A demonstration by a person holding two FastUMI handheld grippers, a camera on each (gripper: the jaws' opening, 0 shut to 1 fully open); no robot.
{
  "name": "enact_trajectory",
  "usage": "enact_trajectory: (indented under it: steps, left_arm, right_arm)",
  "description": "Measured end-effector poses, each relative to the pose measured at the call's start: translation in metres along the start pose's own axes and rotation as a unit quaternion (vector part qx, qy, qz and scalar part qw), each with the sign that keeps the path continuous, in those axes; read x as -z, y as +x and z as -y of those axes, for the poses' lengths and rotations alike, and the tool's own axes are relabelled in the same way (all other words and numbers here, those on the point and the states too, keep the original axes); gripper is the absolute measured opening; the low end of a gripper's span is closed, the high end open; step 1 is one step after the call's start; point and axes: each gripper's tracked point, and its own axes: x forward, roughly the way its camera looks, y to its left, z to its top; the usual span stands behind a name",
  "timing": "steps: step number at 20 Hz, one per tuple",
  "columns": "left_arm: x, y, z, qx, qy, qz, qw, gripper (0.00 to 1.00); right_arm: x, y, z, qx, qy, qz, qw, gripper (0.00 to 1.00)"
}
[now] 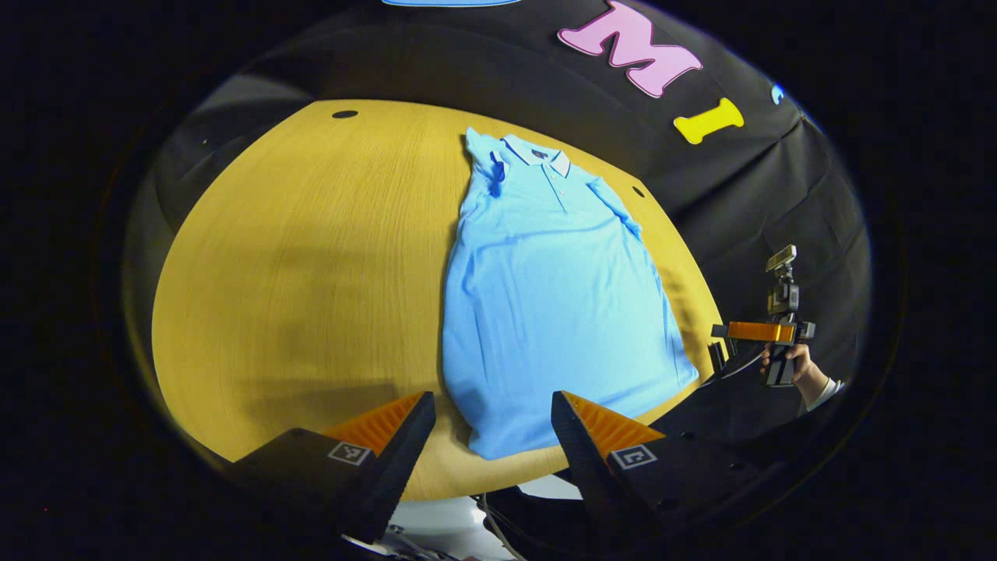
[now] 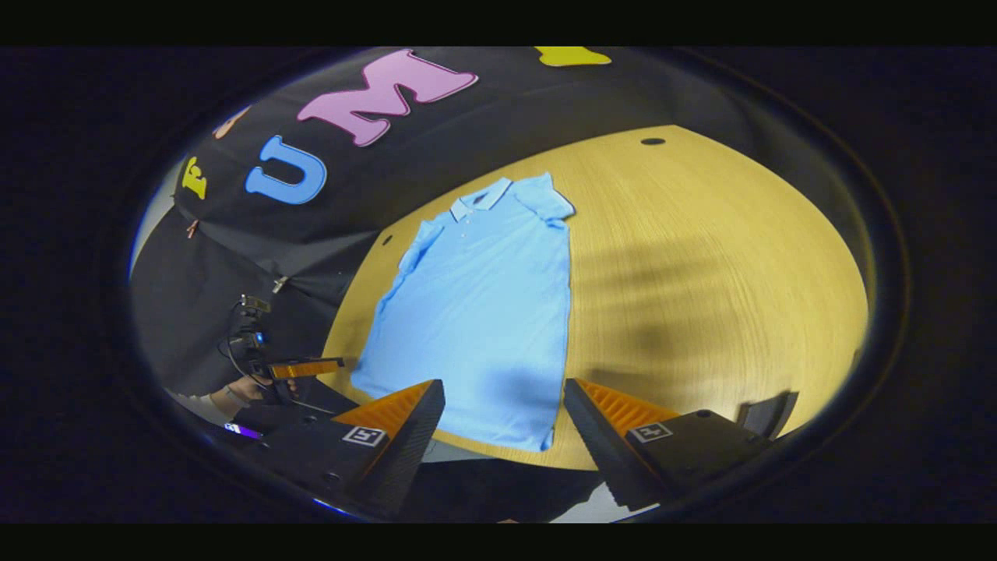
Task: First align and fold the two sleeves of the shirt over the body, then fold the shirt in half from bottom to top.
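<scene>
Our left tongs stand wide apart and hold nothing, and our right tongs are just as wide and just as empty. Both hang above the near edge of the worktop, short of the cloth.

The blue polo shirt lies flat and face up on the worktop, collar away from us, hem toward us. In the left gripper view it sits toward the right side of the worktop; in the right gripper view, toward the left. Both short sleeves already look drawn in along the body, though we cannot tell how neatly they lie.

We judge the sleeve step close to done, so the fold from hem to collar is next. To do it well we should take the two hem corners at once, one in each pair of tongs, pinch only the cloth layers, lift them evenly and carry them up to the shoulders so the edges meet square.

In the left gripper view, the other gripper shows off the right edge of the worktop, gripped by a hand with a white cuff, held roughly level.
</scene>
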Motion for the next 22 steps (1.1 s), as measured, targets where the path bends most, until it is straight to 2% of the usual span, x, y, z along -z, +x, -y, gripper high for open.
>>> enact_trajectory:
  steps: [3, 5, 6, 8, 12, 14, 15, 16, 17, 18, 20, 22]
  left_arm:
    - [0.018, 0.005, 0.003, 0.017, -0.008, -0.025, 1.000, 0.96]
    - [0.032, 0.004, -0.006, 0.013, -0.010, -0.044, 0.999, 0.96]
    - [0.038, 0.004, -0.008, 0.011, -0.011, -0.054, 0.998, 0.96]
    - [0.042, 0.003, -0.010, 0.008, -0.013, -0.060, 0.998, 0.96]
    - [0.037, 0.008, -0.002, 0.028, -0.023, -0.061, 0.997, 0.96]
    - [0.036, 0.015, 0.003, 0.033, -0.028, -0.070, 0.997, 0.97]
    - [0.037, 0.019, 0.007, 0.037, -0.030, -0.078, 0.996, 0.95]
    - [0.036, 0.020, 0.014, 0.042, -0.029, -0.082, 0.995, 0.94]
    - [0.036, 0.022, 0.021, 0.048, -0.028, -0.087, 0.995, 0.94]
    - [0.037, 0.026, 0.027, 0.056, -0.025, -0.090, 0.994, 0.94]
    - [0.031, 0.032, 0.030, 0.059, -0.034, -0.093, 0.993, 0.93]
    - [0.024, 0.035, 0.030, 0.059, -0.057, -0.090, 0.993, 0.92]
  right_arm:
    - [0.036, 0.006, 0.013, 0.011, 0.015, -0.028, 0.999, 0.97]
    - [0.055, 0.007, 0.016, 0.011, 0.032, -0.050, 0.998, 0.97]
    - [0.059, 0.007, 0.011, 0.000, 0.038, -0.052, 0.998, 0.96]
    - [0.060, 0.004, 0.011, 0.002, 0.038, -0.053, 0.998, 0.97]
    - [0.062, 0.007, 0.002, -0.018, 0.070, -0.057, 0.996, 0.97]
    - [0.064, 0.012, -0.007, -0.039, 0.113, -0.067, 0.991, 0.96]
    - [0.066, 0.017, -0.009, -0.042, 0.125, -0.071, 0.989, 0.89]
    - [0.064, 0.021, -0.012, -0.049, 0.138, -0.071, 0.987, 0.96]
    - [0.061, 0.026, -0.014, -0.053, 0.157, -0.070, 0.984, 0.92]
    - [0.057, 0.030, -0.016, -0.056, 0.183, -0.068, 0.979, 0.92]
    - [0.046, 0.037, -0.019, -0.065, 0.258, -0.063, 0.962, 0.92]
    - [0.032, 0.040, -0.012, -0.063, 0.298, -0.036, 0.952, 0.92]
